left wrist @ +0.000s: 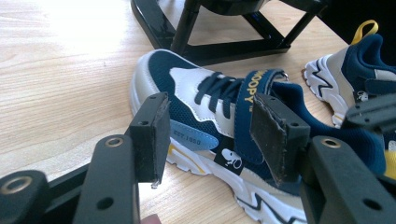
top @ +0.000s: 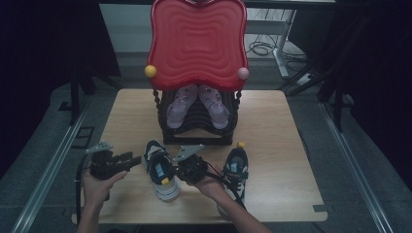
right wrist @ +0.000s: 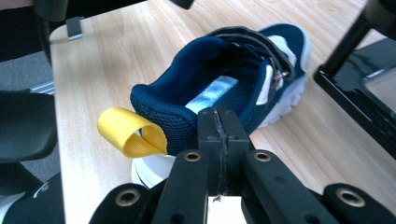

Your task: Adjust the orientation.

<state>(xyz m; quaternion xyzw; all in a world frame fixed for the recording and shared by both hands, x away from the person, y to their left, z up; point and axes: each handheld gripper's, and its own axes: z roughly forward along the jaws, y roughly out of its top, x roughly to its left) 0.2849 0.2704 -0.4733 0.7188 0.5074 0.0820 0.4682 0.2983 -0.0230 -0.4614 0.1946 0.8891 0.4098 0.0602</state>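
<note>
From above I see 2 navy and white shoes on the wooden table (top: 272, 126). The left shoe (top: 159, 170) lies between my 2 grippers, and the right shoe (top: 235, 171) sits on the far side of my right arm, its heel end cut off behind the forearm.

My left gripper (top: 127, 160) rests just beside the left shoe with its jaws released and nothing between them; in the left gripper view the shoe's side and strap (left wrist: 250, 100) lie past the pads (left wrist: 154, 135), apart from them.

My right gripper (top: 182, 171) is at the heel of the left shoe. In the right gripper view its jaws are clenched pad to pad, right behind the heel collar (right wrist: 163, 109), next to the yellow pull loop (right wrist: 128, 133). I cannot tell whether any fabric is pinched; the closed tips hide that spot.

Behind the shoes stands a black rack (top: 197, 124) holding 2 pink sandals (top: 180, 107), their toes hidden under a tilted red tray (top: 197, 41). The rack's lower shelves are too dark to read.
</note>
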